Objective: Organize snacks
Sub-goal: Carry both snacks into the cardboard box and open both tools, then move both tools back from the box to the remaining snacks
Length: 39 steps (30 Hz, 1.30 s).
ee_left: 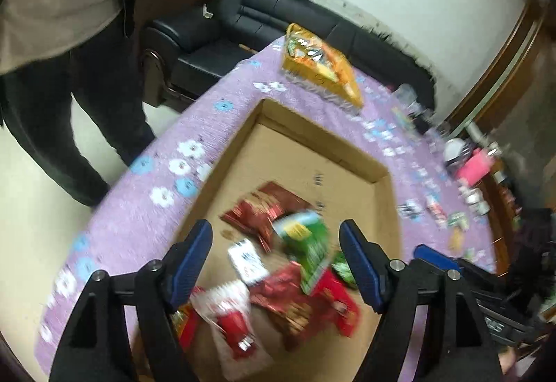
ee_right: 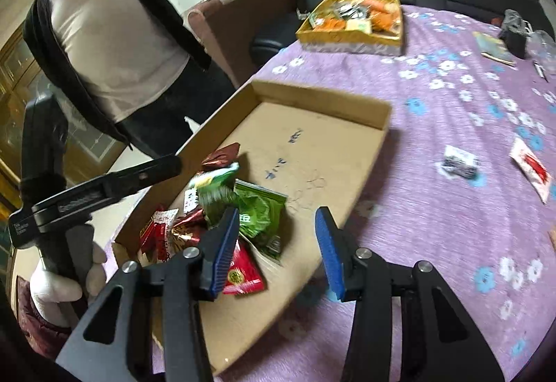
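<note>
Blue-padded fingers (ee_left: 358, 264) of the left gripper (ee_left: 278, 260) released, nothing between them; right gripper (ee_right: 278, 243) likewise spread and empty. Below both, crumpled red, green and white snack packets (ee_left: 295, 264) heaped at the near end of a shallow brown cardboard box (ee_right: 378, 118) on the purple flowered counter (ee_right: 434, 208). Packet print blurred, unreadable; blue handwriting on the box floor illegible. Yellow tray of snacks (ee_right: 347, 38) well beyond.
</note>
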Each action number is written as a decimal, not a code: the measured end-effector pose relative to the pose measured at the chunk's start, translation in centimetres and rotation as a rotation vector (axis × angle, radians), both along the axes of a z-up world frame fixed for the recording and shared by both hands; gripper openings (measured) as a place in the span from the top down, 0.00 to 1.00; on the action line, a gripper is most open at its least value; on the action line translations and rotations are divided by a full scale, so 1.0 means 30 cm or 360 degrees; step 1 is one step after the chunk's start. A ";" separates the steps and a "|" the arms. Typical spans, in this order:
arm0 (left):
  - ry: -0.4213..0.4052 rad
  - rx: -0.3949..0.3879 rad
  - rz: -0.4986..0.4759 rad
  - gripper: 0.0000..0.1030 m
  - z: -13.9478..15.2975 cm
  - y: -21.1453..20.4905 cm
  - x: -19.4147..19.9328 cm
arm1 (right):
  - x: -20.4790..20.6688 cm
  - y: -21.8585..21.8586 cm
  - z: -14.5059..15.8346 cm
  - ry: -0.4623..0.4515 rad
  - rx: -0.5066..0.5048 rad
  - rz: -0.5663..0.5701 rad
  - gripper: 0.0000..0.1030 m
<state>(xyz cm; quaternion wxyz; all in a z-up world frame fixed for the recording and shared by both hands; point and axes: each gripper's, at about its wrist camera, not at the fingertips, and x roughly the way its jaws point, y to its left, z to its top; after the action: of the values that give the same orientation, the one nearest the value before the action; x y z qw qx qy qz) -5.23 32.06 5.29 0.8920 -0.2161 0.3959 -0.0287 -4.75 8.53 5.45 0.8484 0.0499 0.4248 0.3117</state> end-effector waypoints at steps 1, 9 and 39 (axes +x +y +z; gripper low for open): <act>-0.0020 -0.0016 0.0008 0.27 0.007 -0.007 -0.017 | -0.010 -0.012 0.005 -0.0013 0.0002 -0.0013 0.54; -0.0136 0.0229 0.0073 0.20 0.107 -0.231 -0.130 | -0.130 -0.146 0.020 -0.0094 0.0062 -0.0159 0.47; 0.0086 0.0493 -0.0528 0.20 -0.028 -0.846 -0.175 | -0.220 -0.807 -0.074 -0.0030 0.0186 -0.0838 0.41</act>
<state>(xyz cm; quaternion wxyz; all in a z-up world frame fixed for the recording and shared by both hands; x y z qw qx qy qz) -10.47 6.67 4.46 0.8867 -0.0093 0.4493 -0.1081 -11.34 -15.69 3.23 0.8998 0.2046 0.3707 0.1048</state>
